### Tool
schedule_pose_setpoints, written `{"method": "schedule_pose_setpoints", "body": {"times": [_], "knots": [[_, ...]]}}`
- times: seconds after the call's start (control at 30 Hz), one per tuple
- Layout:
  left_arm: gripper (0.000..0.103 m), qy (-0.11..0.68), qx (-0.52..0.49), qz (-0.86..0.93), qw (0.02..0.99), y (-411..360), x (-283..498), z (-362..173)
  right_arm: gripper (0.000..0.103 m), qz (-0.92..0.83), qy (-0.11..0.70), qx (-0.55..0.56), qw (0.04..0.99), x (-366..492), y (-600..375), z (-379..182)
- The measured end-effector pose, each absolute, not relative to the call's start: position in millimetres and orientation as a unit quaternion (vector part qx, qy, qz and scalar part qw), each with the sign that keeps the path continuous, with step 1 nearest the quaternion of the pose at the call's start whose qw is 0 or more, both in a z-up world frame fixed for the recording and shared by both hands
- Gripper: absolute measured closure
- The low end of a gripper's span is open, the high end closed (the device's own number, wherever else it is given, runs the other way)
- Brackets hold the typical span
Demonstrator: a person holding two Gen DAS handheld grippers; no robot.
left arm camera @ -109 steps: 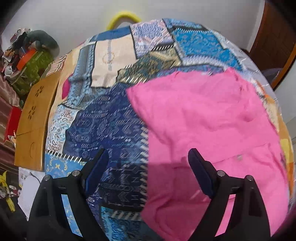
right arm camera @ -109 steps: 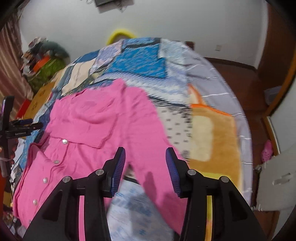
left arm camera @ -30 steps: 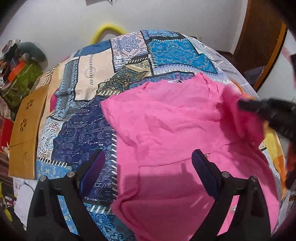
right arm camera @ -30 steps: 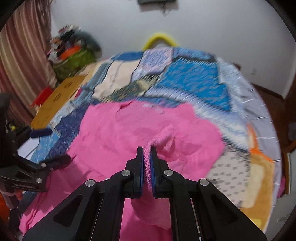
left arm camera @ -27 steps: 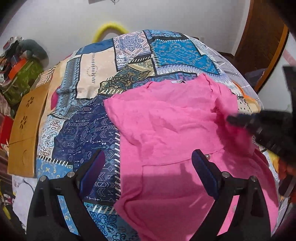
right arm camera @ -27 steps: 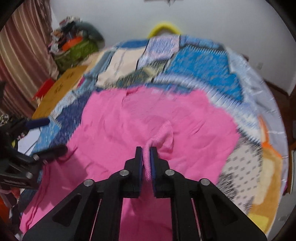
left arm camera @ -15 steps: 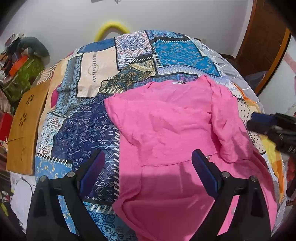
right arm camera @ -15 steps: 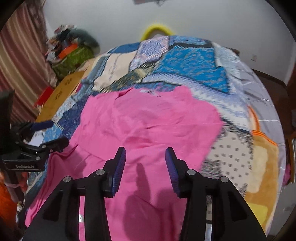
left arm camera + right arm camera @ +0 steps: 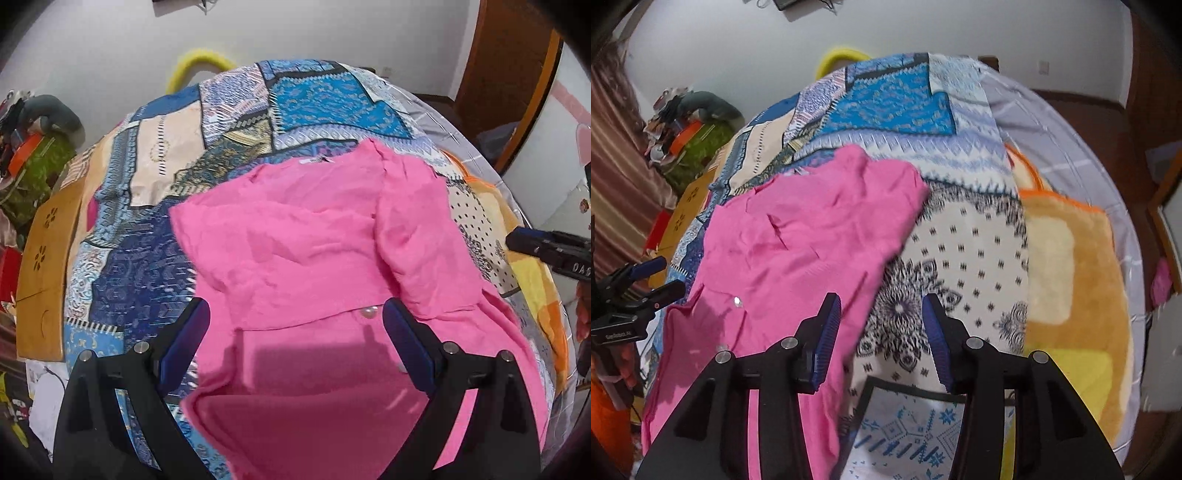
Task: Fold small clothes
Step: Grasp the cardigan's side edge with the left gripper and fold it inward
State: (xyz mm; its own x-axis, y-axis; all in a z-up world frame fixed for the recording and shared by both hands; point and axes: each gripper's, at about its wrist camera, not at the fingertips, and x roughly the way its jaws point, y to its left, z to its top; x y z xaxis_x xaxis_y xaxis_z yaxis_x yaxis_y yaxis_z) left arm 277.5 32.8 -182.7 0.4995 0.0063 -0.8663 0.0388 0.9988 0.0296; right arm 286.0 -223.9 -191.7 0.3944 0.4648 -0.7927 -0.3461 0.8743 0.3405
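A pink buttoned shirt (image 9: 314, 258) lies on a patchwork bedspread (image 9: 236, 110), collar at the far end, with both sleeves folded inward over the body. My left gripper (image 9: 295, 336) is open and empty, hovering over the shirt's lower middle. My right gripper (image 9: 882, 332) is open and empty, above the shirt's right edge (image 9: 812, 240) and the black-and-white dotted patch. The right gripper also shows at the right edge of the left wrist view (image 9: 554, 251). The left gripper shows at the left of the right wrist view (image 9: 639, 280).
A wooden board (image 9: 44, 266) lies along the bed's left side. A cluttered pile with a green bag (image 9: 698, 136) sits at the far left. A yellow hoop (image 9: 199, 66) stands behind the bed. An orange-and-yellow blanket (image 9: 1071, 266) covers the bed's right part.
My right gripper let go of the shirt's right sleeve, leaving it folded over the body, opened, and drew back to the right. My left gripper stayed open and nearly still.
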Motion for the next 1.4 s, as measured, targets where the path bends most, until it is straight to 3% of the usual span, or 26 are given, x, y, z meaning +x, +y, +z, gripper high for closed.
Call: {"method": "schedule_pose_setpoints", "body": {"times": [0.33,0.43,0.53,0.7,0.83,1.03,1.2,1.3,1.4], "knots": [[0.008,0.519,0.064,-0.069,0.850,-39.1,298.6,-188.1,0.061,0.271,0.525,0.028,0.806,272.2,-211.2,-233.8],[0.008,0.538,0.077,-0.089,0.835,-63.4,307.1,-200.0,0.050,0.270,0.516,0.027,0.812,272.0,-214.9,-234.7],[0.008,0.560,0.087,-0.105,0.817,-83.4,314.5,-216.5,0.049,0.277,0.513,0.031,0.812,271.0,-218.6,-235.9],[0.023,0.585,0.085,-0.103,0.800,-100.3,326.1,-239.2,0.047,0.290,0.505,0.037,0.812,268.0,-225.0,-240.1],[0.025,0.588,0.070,-0.102,0.799,-101.1,331.3,-247.8,0.044,0.296,0.504,0.047,0.810,267.6,-229.4,-243.4],[0.052,0.570,0.072,-0.096,0.813,-96.3,330.8,-247.6,0.044,0.300,0.503,0.054,0.809,267.9,-230.9,-244.9],[0.089,0.561,0.058,-0.102,0.819,-87.1,329.6,-237.0,0.044,0.298,0.502,0.048,0.810,266.8,-230.1,-244.5],[0.096,0.554,0.043,-0.099,0.826,-78.5,329.7,-226.1,0.044,0.295,0.502,0.042,0.812,265.9,-228.5,-243.4],[0.096,0.537,0.039,-0.087,0.838,-66.7,328.8,-212.3,0.044,0.292,0.503,0.036,0.813,265.7,-227.2,-242.7]]}}
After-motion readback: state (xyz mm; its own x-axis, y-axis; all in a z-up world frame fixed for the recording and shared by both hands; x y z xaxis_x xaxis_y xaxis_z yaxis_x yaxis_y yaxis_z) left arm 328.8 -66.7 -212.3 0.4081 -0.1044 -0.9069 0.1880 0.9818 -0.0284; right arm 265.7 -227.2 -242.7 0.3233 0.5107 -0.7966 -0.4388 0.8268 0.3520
